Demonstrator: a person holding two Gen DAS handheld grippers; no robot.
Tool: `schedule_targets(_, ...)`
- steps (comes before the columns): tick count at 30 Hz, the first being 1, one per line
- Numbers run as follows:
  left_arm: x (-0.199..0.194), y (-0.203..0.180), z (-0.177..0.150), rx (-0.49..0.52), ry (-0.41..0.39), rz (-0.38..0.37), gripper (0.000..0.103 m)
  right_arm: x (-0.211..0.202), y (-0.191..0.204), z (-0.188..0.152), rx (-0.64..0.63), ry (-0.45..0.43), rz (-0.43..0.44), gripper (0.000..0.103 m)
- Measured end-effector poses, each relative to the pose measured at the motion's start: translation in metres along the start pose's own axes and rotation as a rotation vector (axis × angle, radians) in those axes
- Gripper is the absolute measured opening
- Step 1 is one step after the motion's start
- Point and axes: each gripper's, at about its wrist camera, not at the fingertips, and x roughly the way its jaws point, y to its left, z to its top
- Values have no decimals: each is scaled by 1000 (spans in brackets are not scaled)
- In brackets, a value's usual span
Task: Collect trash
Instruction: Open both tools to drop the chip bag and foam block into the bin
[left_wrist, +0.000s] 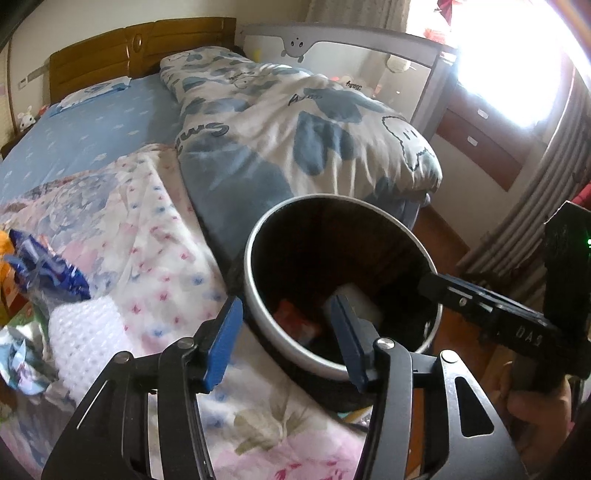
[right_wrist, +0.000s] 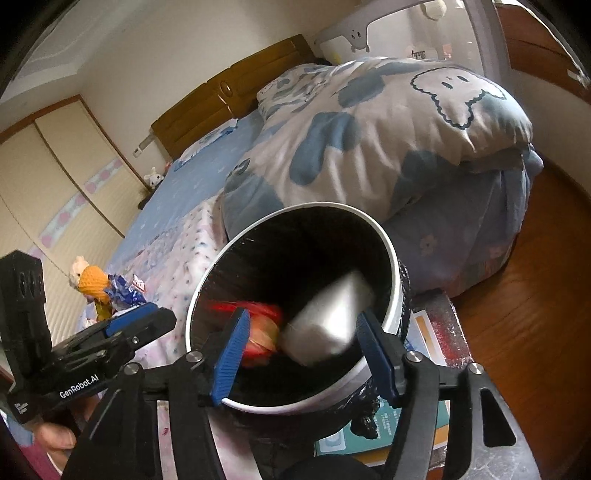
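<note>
Currently dropping: my right gripper and left gripper both gape empty over the bin beside the bed — white and red scraps inside; next, probably the blue wrapper

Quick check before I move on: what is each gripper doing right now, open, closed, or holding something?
Left gripper: open, holding nothing, fingers either side of the trash bin rim.
Right gripper: open, holding nothing, above the bin's mouth.
</note>
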Motion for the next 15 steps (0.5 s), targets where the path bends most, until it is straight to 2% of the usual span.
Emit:
schedule_targets(4, -13, 9, -16, -17, -6, 16, 51, -7, 4, -5, 9, -23, 9, 63)
schedule_targets(11, -40, 31, -45, -56, -15, 36, 51, -13, 28, -20, 6, -48, 43, 77)
schedule_targets(15, -55, 49, -59, -91, -20, 55, 51, -12, 46, -33, -7, -43, 62, 79)
